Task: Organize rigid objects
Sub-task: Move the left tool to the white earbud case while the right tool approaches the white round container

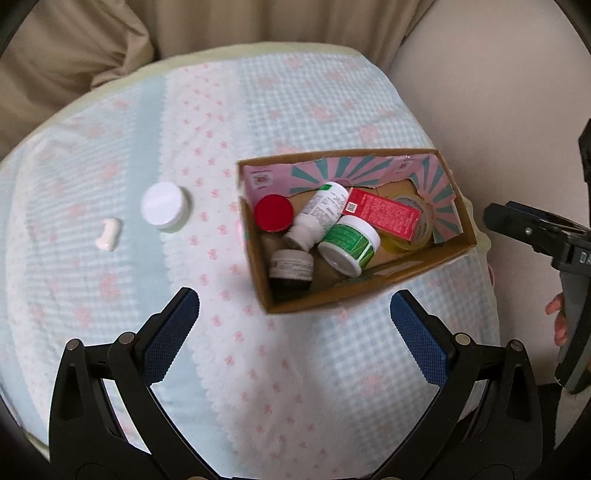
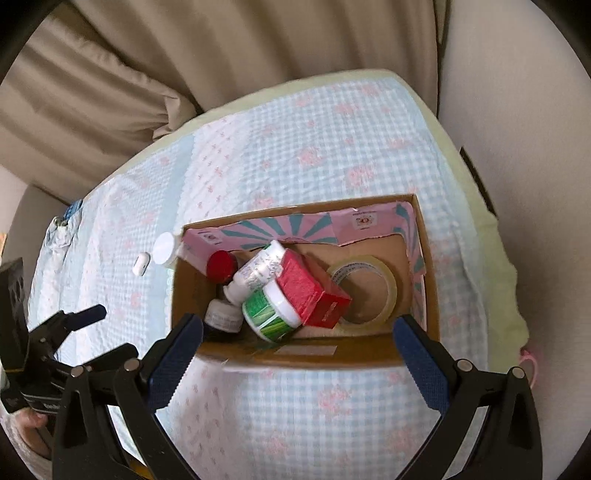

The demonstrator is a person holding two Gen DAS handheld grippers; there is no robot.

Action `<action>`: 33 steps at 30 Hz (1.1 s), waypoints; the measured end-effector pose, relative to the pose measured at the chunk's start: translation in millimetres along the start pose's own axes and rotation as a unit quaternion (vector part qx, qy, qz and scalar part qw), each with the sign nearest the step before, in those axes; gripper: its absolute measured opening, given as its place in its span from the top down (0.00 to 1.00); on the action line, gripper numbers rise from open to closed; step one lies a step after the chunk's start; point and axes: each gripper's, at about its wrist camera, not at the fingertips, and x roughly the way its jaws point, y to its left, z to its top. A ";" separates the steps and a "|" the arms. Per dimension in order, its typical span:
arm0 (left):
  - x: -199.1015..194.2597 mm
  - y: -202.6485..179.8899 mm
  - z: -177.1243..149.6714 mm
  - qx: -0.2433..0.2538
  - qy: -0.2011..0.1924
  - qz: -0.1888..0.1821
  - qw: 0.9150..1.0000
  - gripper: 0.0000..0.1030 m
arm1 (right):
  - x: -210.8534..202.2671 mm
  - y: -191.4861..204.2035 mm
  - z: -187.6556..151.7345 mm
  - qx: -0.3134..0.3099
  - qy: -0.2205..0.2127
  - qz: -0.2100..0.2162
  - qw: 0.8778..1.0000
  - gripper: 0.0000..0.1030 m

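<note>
A cardboard box (image 1: pixel 369 291) (image 2: pixel 306 360) stands on the cloth. In it lie a red box (image 1: pixel 384 211) (image 2: pixel 306 288), a green-labelled jar (image 1: pixel 349 245) (image 2: pixel 271 312), a white bottle (image 1: pixel 319 212) (image 2: pixel 256 273), a red-capped jar (image 1: pixel 274 213) (image 2: pixel 220 264), a dark jar (image 1: pixel 290 267) (image 2: pixel 222 314) and a tape roll (image 1: pixel 415 225) (image 2: pixel 364 291). A white-lidded jar (image 1: pixel 164 206) (image 2: pixel 165 248) and a small white piece (image 1: pixel 108 233) (image 2: pixel 140 263) lie on the cloth left of the box. My left gripper (image 1: pixel 294 325) is open and empty, near the box's front. My right gripper (image 2: pixel 298 345) is open and empty over the box's near wall.
A blue checked cloth with pink bows (image 1: pixel 288 387) (image 2: pixel 314 413) covers a rounded surface. Beige cushions (image 1: pixel 258 22) (image 2: pixel 221 44) rise behind it. The right gripper shows at the right edge of the left wrist view (image 1: pixel 535 236); the left one shows at the left of the right wrist view (image 2: pixel 74 339).
</note>
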 end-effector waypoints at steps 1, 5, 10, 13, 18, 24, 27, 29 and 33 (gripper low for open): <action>-7.4 2.7 -3.0 -0.002 -0.003 0.001 1.000 0.00 | -7.6 5.8 -3.4 -0.006 -0.006 -0.001 1.000 0.00; -44.9 22.0 -21.2 -0.018 -0.029 0.012 0.999 0.00 | -36.8 34.5 -14.0 -0.041 -0.021 -0.007 0.999 0.00; -83.4 56.5 -47.4 -0.034 -0.053 0.059 0.996 0.00 | -56.7 77.0 -27.9 -0.096 -0.027 -0.026 0.995 0.00; -104.9 81.7 -62.9 -0.035 -0.070 0.073 0.994 0.00 | -61.2 108.1 -40.2 -0.123 -0.038 -0.034 0.991 0.00; -132.7 127.0 -80.4 -0.043 -0.087 0.066 0.993 0.00 | -63.4 153.7 -60.3 -0.138 -0.046 -0.067 0.987 0.00; -152.7 185.4 -90.6 -0.015 -0.094 0.062 0.994 0.00 | -64.9 209.1 -74.5 -0.096 -0.045 -0.099 0.989 0.00; -155.3 216.8 -90.6 0.000 -0.097 0.056 0.994 0.00 | -59.6 239.2 -79.7 -0.076 -0.049 -0.108 0.990 0.00; -150.6 238.3 -88.3 0.008 -0.096 0.047 0.994 0.00 | -54.8 257.0 -81.7 -0.072 -0.055 -0.120 0.989 0.00; -134.4 273.8 -80.6 0.024 -0.087 0.036 0.995 0.00 | -42.0 292.4 -82.1 -0.064 -0.075 -0.133 0.986 0.00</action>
